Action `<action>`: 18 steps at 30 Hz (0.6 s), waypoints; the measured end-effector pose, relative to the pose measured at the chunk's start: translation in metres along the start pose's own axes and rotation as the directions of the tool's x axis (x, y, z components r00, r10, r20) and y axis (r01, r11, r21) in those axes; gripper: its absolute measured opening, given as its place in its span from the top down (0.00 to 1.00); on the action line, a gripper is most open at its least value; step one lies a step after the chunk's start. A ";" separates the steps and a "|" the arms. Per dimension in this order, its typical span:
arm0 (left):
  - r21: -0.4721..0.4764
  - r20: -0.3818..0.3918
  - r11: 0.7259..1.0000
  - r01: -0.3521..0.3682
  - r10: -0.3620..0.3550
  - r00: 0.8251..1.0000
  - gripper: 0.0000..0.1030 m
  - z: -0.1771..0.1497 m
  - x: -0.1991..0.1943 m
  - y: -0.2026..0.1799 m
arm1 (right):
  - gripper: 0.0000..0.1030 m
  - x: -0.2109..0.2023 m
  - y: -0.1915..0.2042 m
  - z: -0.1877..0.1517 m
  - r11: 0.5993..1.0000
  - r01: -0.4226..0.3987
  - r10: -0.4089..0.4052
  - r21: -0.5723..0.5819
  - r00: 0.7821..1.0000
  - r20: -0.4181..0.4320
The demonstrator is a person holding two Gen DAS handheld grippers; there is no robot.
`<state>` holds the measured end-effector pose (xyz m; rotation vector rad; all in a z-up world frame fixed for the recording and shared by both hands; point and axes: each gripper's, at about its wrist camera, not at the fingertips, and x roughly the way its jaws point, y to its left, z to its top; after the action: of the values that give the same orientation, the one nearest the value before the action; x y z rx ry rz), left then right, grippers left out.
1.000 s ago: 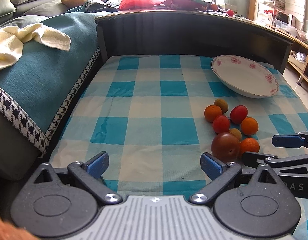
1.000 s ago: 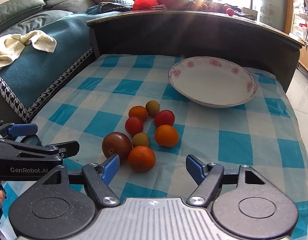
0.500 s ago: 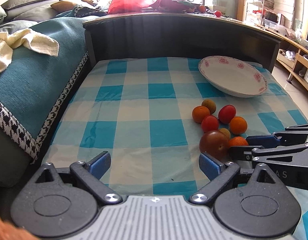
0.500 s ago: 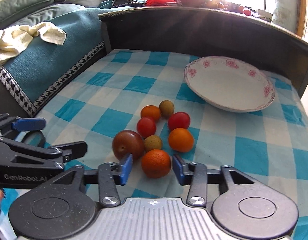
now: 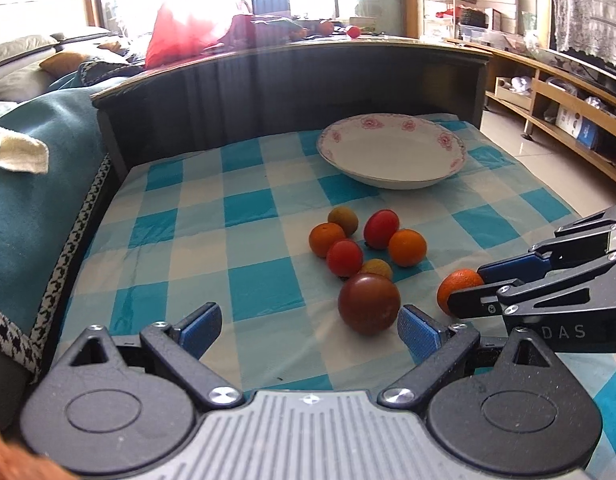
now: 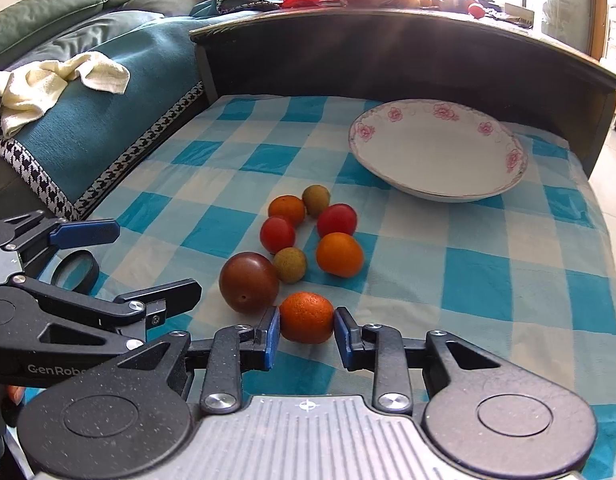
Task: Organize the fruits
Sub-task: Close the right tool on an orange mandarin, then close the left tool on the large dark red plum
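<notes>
A small orange sits between the blue pads of my right gripper, whose jaws are closing and touch it on both sides. Just left of it lies a dark brown-red round fruit. Behind these, several small oranges, red fruits and greenish-brown fruits cluster on the checked cloth. A white plate with pink flowers stands empty at the back right. My left gripper is open over bare cloth, its right finger near the dark fruit. In the left wrist view, the right gripper pinches the orange.
A dark curved wooden wall closes off the back of the blue-and-white checked cloth. A teal-covered sofa with a cream towel runs along the left. A black ring lies near the left gripper. Shelves stand at the right.
The right gripper's jaws went from wide open to closed onto the small orange. The left gripper shifted and rolled, so the plate and fruits sit nearer the middle of its view.
</notes>
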<state>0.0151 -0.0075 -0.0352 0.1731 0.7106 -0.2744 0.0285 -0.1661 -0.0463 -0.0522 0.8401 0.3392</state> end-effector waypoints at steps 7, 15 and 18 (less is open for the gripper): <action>0.026 -0.011 0.999 0.040 -0.040 0.999 0.01 0.008 0.017 -0.018 | 0.77 -0.006 -0.019 -0.009 0.998 0.061 -0.061 0.010 0.998 -0.006; -0.072 -0.094 0.992 0.104 -0.111 0.989 0.39 0.012 0.047 -0.016 | 0.76 -0.009 -0.026 -0.015 0.997 0.075 -0.075 0.005 0.997 0.007; -0.062 -0.097 0.994 0.095 -0.101 0.990 0.41 0.009 0.049 -0.019 | 0.75 -0.008 -0.028 -0.016 0.998 0.068 -0.068 0.017 0.998 0.013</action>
<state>0.0512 -0.0368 -0.0622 0.0985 0.8267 -0.3406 0.0209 -0.1976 -0.0531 -0.0627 0.8261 0.2678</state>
